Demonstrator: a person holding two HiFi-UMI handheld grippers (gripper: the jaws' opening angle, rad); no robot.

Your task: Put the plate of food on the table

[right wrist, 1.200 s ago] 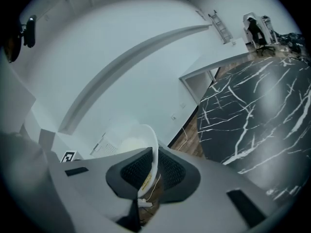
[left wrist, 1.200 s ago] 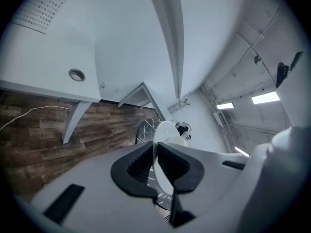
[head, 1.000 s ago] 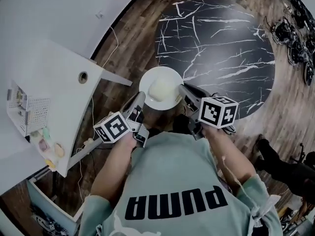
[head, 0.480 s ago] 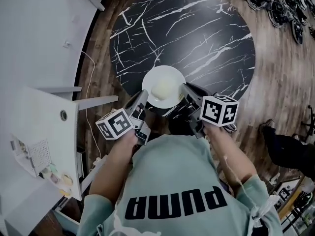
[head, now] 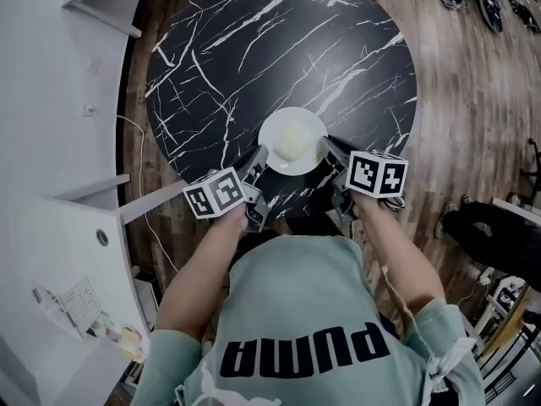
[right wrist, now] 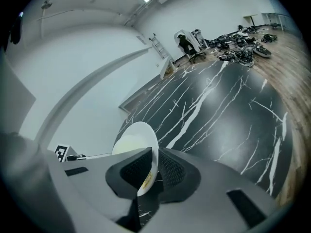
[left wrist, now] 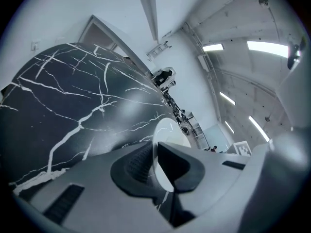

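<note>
The round white plate point(head: 306, 118) with its pale, soft-looking mound of food point(head: 290, 142) sits over the 6 o'clock edge of the round black worktop with white marble veins point(head: 254, 57), right in front of the person. The left hand-held gripper point(head: 258, 156) is clenched on the plate's rim at about 8 o'clock, and the right hand-held gripper point(head: 327, 149) is clenched on the rim at about 4 o'clock. Each gripper view shows the ribbed pads pinching the thin rim edge-on. Whether the plate's base already rests on the worktop cannot be told from these views.

The plate hangs by two narrow rim pinches, so a drop of one side ahead of the other would likely tilt it and let the food slide toward the low edge. Releasing one hand-held gripper before the base is flat on the worktop could make the plate swing down on the other grip. It is also close to the near edge: set down here, it may overhang and tip toward the wooden plank floor point(head: 456, 100); a spot nearer 12 o'clock looks safer
</note>
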